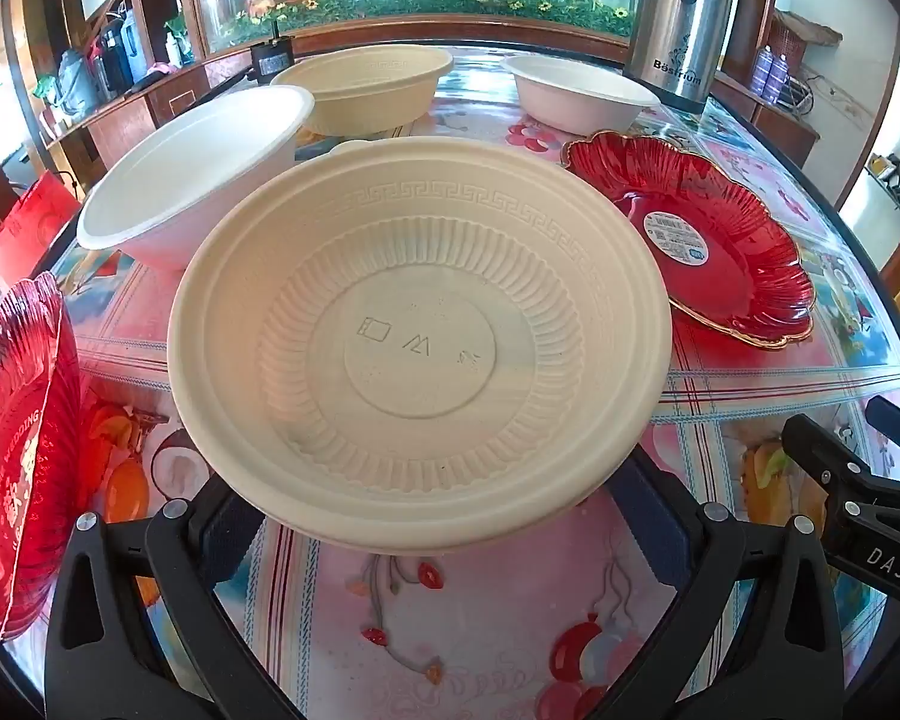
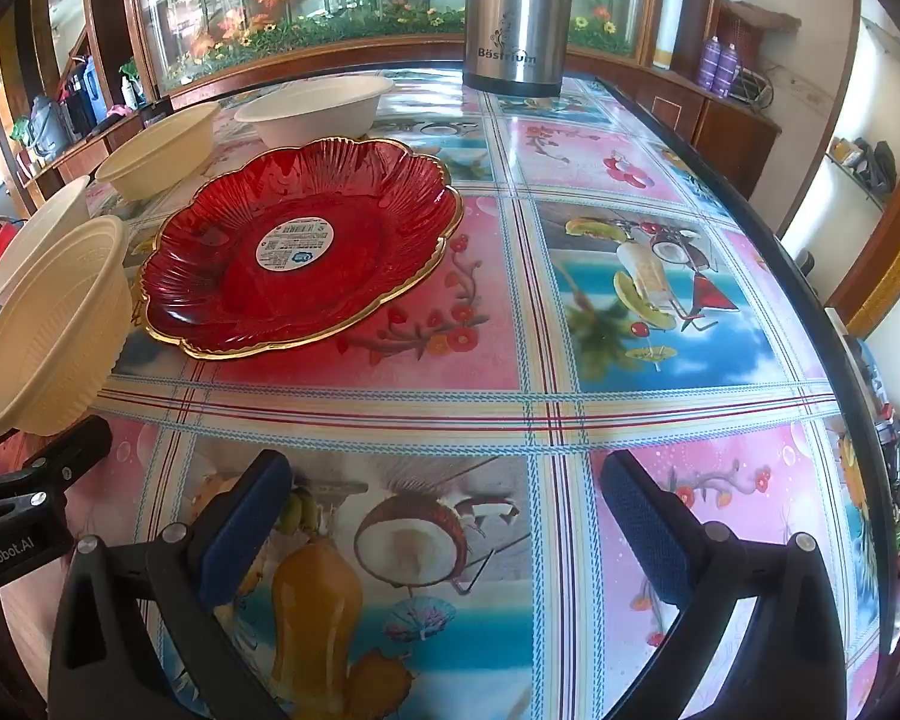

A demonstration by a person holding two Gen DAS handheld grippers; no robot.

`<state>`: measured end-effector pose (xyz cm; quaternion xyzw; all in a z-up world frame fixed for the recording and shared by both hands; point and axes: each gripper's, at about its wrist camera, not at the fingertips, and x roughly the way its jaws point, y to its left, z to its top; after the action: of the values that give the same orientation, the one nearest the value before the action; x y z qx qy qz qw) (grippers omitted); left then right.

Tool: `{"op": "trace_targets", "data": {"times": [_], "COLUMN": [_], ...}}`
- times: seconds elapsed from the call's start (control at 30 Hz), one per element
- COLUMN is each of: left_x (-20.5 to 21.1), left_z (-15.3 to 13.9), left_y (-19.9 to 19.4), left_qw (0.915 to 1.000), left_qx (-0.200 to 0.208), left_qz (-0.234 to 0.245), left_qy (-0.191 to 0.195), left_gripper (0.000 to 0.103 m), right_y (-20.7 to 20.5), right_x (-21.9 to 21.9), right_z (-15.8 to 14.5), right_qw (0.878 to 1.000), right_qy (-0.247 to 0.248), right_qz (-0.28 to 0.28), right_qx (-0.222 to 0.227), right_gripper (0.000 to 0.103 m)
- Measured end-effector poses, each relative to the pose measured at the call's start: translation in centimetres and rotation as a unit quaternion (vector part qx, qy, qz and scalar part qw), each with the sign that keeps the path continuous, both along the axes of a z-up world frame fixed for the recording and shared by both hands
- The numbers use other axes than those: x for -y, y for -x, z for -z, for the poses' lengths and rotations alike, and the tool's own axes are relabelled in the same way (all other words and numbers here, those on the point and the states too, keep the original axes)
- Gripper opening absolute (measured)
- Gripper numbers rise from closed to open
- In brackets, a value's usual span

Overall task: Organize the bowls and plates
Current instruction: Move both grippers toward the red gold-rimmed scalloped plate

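My left gripper (image 1: 444, 516) is shut on the near rim of a cream ribbed bowl (image 1: 420, 342) and holds it tilted above the table; it also shows in the right wrist view (image 2: 48, 330). A white bowl (image 1: 192, 180) sits behind it on the left, a second cream bowl (image 1: 363, 87) and a second white bowl (image 1: 579, 93) farther back. A red gold-rimmed plate (image 2: 300, 246) with a round label lies on the table; it also shows in the left wrist view (image 1: 696, 234). My right gripper (image 2: 444, 516) is open and empty above the tablecloth.
A steel thermos (image 2: 516, 12) stands at the table's far end. Another red plate (image 1: 18, 456) stands on edge at the left. The table (image 2: 630, 300) has a fruit-print cloth and a dark right edge. Cabinets surround it.
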<state>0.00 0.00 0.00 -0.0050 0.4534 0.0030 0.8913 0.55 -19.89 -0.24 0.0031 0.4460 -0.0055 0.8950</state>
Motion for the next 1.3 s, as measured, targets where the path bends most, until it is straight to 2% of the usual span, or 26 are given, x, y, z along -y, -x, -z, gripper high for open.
{"op": "trace_targets", "data": {"times": [0.53, 0.63, 0.73, 0.87, 0.97, 1.03, 1.17, 1.3], "left_x": [0.2, 0.0, 0.0, 0.2, -0.1, -0.3, -0.8, -1.3], "left_z": [-0.1, -0.1, -0.2, -0.6, -2.1, -3.5, -6.6, -8.2], "left_y": [-0.1, -0.6, -0.3, 0.4, 1.8, 2.6, 3.5, 2.9], "left_qw": [1.0, 0.9995, 0.999, 0.9956, 0.9947, 0.9949, 0.9965, 0.9961], "left_qx": [-0.003, -0.03, -0.044, -0.094, -0.102, -0.099, -0.078, -0.078], "left_qz": [-0.006, 0.003, -0.008, 0.006, 0.013, 0.02, 0.031, 0.041], "left_qy": [0.001, -0.001, 0.001, -0.007, 0.001, 0.009, 0.004, 0.01], "left_gripper": [0.103, 0.103, 0.103, 0.103, 0.103, 0.103, 0.103, 0.103], "right_y": [0.0, 0.0, 0.1, 0.2, 0.7, 1.1, 2.6, 2.6], "right_x": [0.0, 0.0, 0.0, 0.0, 0.0, 0.7, 0.9, 0.3], "right_z": [-0.1, -0.1, -0.1, -0.1, -0.3, -1.0, -3.9, -5.7], "right_qw": [1.0, 1.0, 1.0, 1.0, 0.999, 0.997, 0.997, 0.997], "right_qy": [0.002, 0.002, 0.002, 0.001, -0.011, -0.038, -0.06, -0.062], "right_qz": [0.0, 0.0, 0.0, -0.02, -0.046, -0.05, -0.045, -0.047], "right_qx": [0.001, 0.001, 0.001, -0.002, -0.027, -0.04, -0.017, -0.01], "right_gripper": [0.103, 0.103, 0.103, 0.103, 0.103, 0.102, 0.102, 0.103]}}
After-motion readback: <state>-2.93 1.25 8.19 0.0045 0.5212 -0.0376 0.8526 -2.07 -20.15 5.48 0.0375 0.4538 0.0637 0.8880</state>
